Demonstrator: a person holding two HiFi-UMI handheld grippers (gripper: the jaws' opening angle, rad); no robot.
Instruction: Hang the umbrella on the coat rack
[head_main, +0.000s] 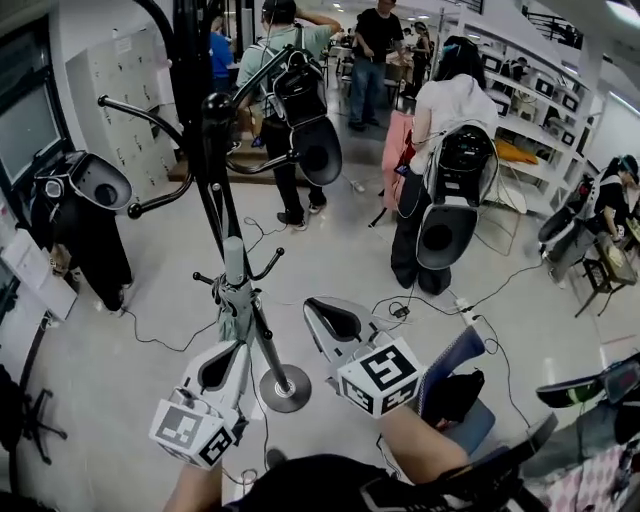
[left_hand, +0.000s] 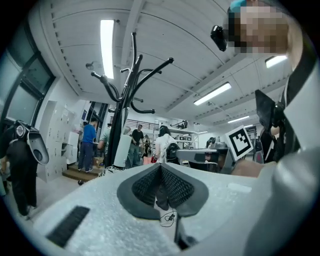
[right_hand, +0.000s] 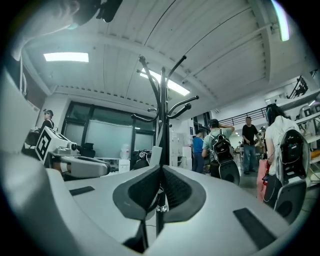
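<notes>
A black coat rack (head_main: 213, 190) stands on a round base (head_main: 285, 388) just ahead of me. A folded grey-green umbrella (head_main: 236, 300) with a pale handle hangs upright against the pole at the low side hooks. My left gripper (head_main: 230, 348) sits just below and in front of the umbrella, jaws shut with nothing between them. My right gripper (head_main: 313, 306) hovers to the right of the pole, also shut and empty. In the left gripper view the rack (left_hand: 129, 90) and the umbrella's pale handle (left_hand: 121, 150) lie beyond the left gripper (left_hand: 161, 167). The right gripper (right_hand: 161, 169) faces the rack (right_hand: 162, 110).
Several people (head_main: 445, 150) wearing gripper rigs stand behind the rack. Cables (head_main: 430, 300) trail over the grey floor. A blue chair (head_main: 455, 375) is at my right. Lockers (head_main: 130, 110) line the left wall and shelves (head_main: 545, 110) the right.
</notes>
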